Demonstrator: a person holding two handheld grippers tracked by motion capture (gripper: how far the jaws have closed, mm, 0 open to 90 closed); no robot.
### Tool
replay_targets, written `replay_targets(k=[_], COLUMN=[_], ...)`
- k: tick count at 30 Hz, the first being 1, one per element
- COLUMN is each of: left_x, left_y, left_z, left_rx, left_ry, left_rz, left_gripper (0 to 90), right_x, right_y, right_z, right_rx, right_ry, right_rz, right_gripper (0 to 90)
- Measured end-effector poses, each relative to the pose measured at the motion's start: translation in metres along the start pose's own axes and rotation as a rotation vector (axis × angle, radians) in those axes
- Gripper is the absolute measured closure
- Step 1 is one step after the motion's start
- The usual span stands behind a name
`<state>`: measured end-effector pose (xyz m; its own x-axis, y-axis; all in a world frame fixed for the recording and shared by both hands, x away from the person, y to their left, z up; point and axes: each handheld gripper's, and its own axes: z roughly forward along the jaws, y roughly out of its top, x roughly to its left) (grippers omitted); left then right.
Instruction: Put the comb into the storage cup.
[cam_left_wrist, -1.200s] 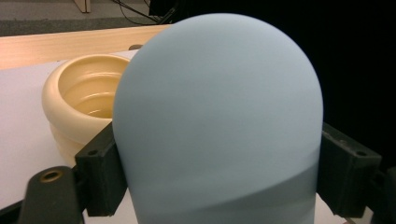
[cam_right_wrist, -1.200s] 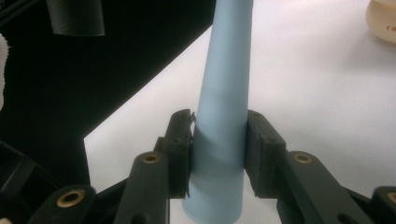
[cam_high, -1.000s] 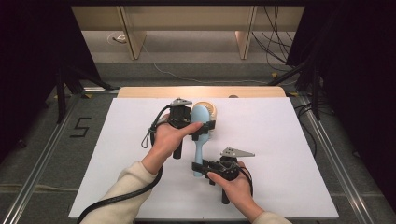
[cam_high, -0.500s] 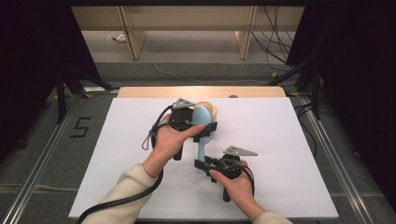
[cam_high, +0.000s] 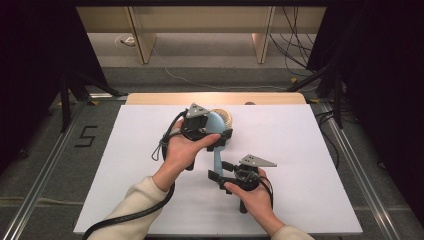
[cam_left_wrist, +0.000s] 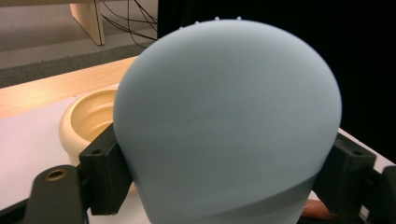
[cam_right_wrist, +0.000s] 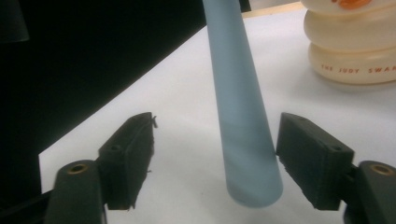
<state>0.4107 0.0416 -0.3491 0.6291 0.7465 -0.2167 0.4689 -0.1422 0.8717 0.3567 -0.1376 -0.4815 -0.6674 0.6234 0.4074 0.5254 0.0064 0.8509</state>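
Your right gripper (cam_high: 218, 170) has just been opening its fingers off the blue brush (cam_high: 218, 134) handle, which lies between them pointing at the worktop's (cam_high: 310, 165) near edge, while your left gripper (cam_high: 216, 135) fingers squeeze its round head mid-worktop.

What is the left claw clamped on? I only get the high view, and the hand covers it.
Observer: The left gripper view shows the left claw pinching the rounded head of the pale blue tool, one pad on each side.
Operator: Does the right claw hold the handle?
Observer: No. Its jaws have just been opening. The handle stands between the pads, with a clear gap at the pad on that view's left.
Operator: Any print on the cream tub behind?
Observer: Yes, raised letters on its side begin THE JUDY.
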Motion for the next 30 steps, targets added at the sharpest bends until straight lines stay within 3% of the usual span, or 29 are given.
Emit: replay_targets(k=[7,15,30], left_x=[-0.005,-0.008,-0.004], left_y=[0.004,0.007,0.013], left_z=[-0.003,-0.006,-0.01], left_rx=[-0.022,-0.045,-0.078], left_ry=[0.027,0.064,0.137], left_rz=[0.047,0.087,0.142], left_gripper=[18.9,19.0,19.0], right_x=[0.0,0.0,-0.003], right_y=[0.003,0.006,0.01], right_z=[-0.002,-0.005,-0.02], right_rx=[-0.006,-0.019,-0.021], right_ry=[-0.066,-0.107,-0.141], right_rz=[-0.061,-0.11,-0.185], right_gripper=[16.9,16.1,16.0])
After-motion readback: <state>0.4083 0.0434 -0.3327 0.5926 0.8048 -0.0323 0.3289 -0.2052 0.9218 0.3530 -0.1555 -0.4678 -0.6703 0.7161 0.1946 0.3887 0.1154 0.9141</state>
